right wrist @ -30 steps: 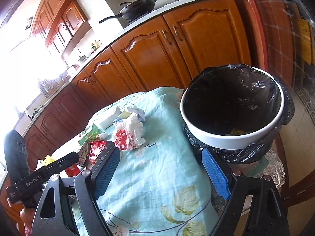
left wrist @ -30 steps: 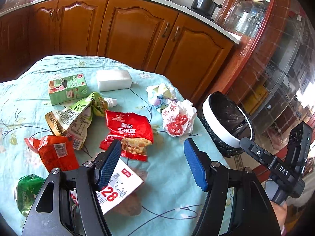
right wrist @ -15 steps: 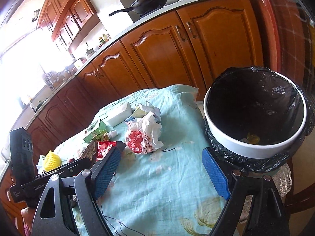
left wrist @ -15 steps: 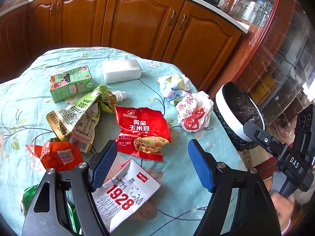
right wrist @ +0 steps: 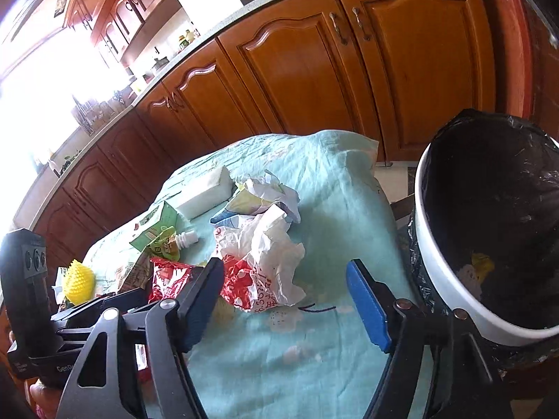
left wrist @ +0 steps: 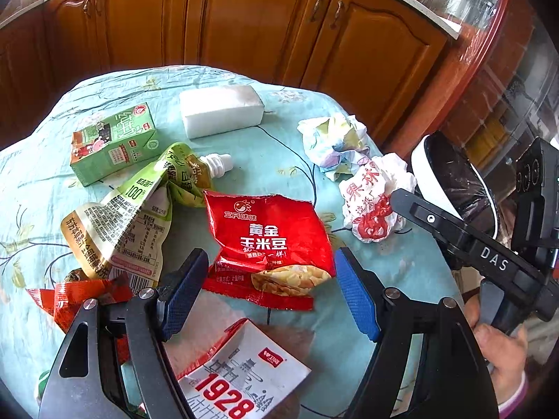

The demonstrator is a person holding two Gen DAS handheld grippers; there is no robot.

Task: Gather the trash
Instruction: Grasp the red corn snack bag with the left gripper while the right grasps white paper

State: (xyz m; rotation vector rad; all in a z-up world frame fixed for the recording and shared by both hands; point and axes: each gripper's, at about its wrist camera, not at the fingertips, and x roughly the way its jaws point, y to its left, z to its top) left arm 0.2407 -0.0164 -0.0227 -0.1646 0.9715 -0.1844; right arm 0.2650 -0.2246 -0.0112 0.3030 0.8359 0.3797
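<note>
Trash lies scattered on the table (left wrist: 401,272): red bag (left wrist: 272,241) mid-table, white wad (right wrist: 265,262) between it and the bin (right wrist: 450,279) at the table's edge. Left gripper (left wrist: 269,289) hovers over the red bag, jaws apart, empty. Right gripper (right wrist: 284,300) near the wad, jaws closing, nothing between.

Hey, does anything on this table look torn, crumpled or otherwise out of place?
Yes. The red snack bag lies torn open and flattened mid-table, a green drink pouch beside it is twisted and squashed, and crumpled paper sits near the edge by the bin. Nothing looks spilled.
</note>
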